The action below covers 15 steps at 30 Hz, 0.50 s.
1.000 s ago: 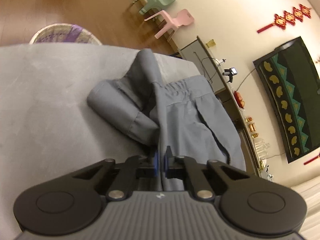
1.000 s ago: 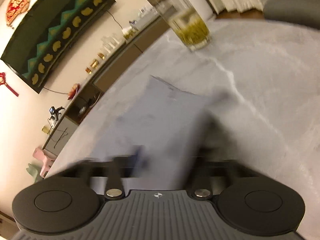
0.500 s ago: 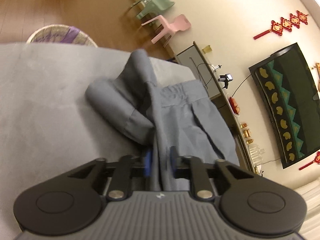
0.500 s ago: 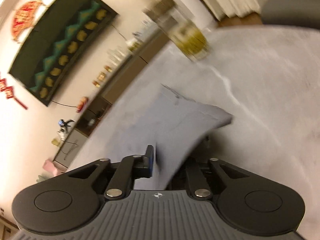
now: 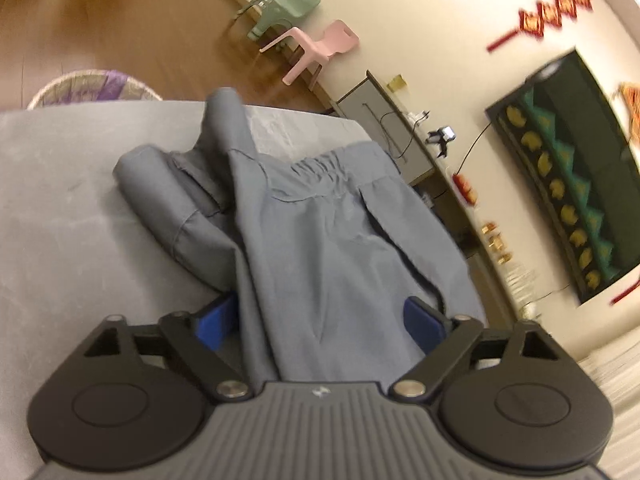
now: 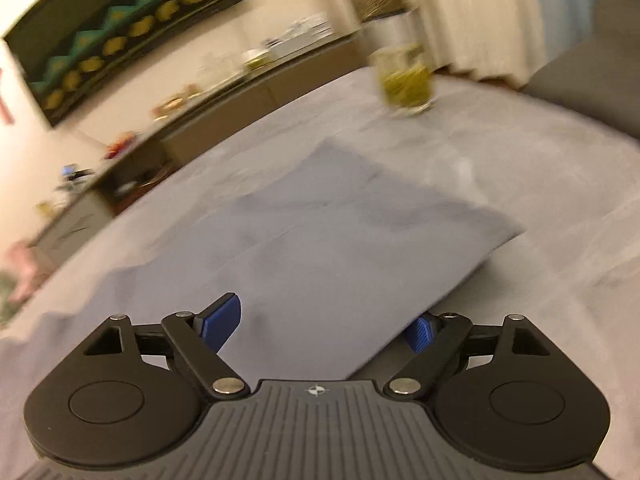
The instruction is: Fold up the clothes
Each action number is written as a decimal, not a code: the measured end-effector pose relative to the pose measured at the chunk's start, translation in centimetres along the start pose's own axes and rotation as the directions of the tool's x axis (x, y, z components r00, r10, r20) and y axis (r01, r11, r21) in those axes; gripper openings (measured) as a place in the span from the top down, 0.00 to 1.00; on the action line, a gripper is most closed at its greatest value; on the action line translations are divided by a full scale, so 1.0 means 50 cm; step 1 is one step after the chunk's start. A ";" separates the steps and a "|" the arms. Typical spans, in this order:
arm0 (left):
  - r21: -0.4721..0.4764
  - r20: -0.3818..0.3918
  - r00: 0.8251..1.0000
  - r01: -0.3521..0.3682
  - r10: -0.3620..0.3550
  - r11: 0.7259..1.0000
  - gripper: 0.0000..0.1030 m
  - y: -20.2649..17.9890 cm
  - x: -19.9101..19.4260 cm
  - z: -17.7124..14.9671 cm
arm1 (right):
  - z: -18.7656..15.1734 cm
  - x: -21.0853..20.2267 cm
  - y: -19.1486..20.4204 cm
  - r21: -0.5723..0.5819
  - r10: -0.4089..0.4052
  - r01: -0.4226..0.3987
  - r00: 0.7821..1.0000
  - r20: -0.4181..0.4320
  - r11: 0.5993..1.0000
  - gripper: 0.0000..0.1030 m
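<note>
Both hand-held grippers [image 5: 320, 320] [image 6: 320, 320] astride trousers [image 5: 320, 220]

Grey table top [image 5: 72, 208] w/ faint pale streaks carries blue-grey trousers [image 5: 320, 232] spread flat, elastic waistband toward far edge; second, darker grey garment [image 5: 168, 196] bunched just beside and touching them on the left; from right wrist view, same cloth [image 6: 320, 240] lies flat; blurred glass w/ yellow-green contents [image 6: 404, 80] stands near table's far edge, apart from cloth.
</note>
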State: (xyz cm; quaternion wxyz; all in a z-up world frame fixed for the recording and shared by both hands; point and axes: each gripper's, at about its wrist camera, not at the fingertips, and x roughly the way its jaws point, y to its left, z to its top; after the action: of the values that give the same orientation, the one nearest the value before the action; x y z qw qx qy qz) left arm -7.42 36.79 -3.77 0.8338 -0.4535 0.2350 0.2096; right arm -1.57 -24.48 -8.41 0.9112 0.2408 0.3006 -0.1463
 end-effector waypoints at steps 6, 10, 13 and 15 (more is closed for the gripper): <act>0.017 -0.045 0.999 -0.012 0.013 1.000 0.89 0.012 0.023 0.001 | 0.054 0.016 0.012 -0.134 -0.021 0.026 0.999 0.037 0.991 0.94; 0.027 -0.034 0.999 -0.012 0.013 1.000 0.89 0.017 0.018 -0.003 | 0.119 -0.091 0.090 -0.353 0.208 -0.115 0.949 0.238 0.929 1.00; 0.033 -0.027 1.000 -0.010 0.011 0.999 0.89 0.023 0.014 -0.003 | 0.151 -0.158 0.071 -0.359 0.401 -0.274 0.846 0.350 0.892 1.00; 0.035 -0.026 1.000 -0.010 0.011 0.999 0.89 0.024 0.011 -0.004 | 0.170 -0.076 0.024 -0.238 0.277 -0.219 0.928 0.248 0.946 1.00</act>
State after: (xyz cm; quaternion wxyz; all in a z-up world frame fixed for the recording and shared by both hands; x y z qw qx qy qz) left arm -7.70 37.28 -4.95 0.8372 -0.4404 0.2518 0.2041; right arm 0.04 -27.48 0.38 0.9754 0.1585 0.1503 -0.0298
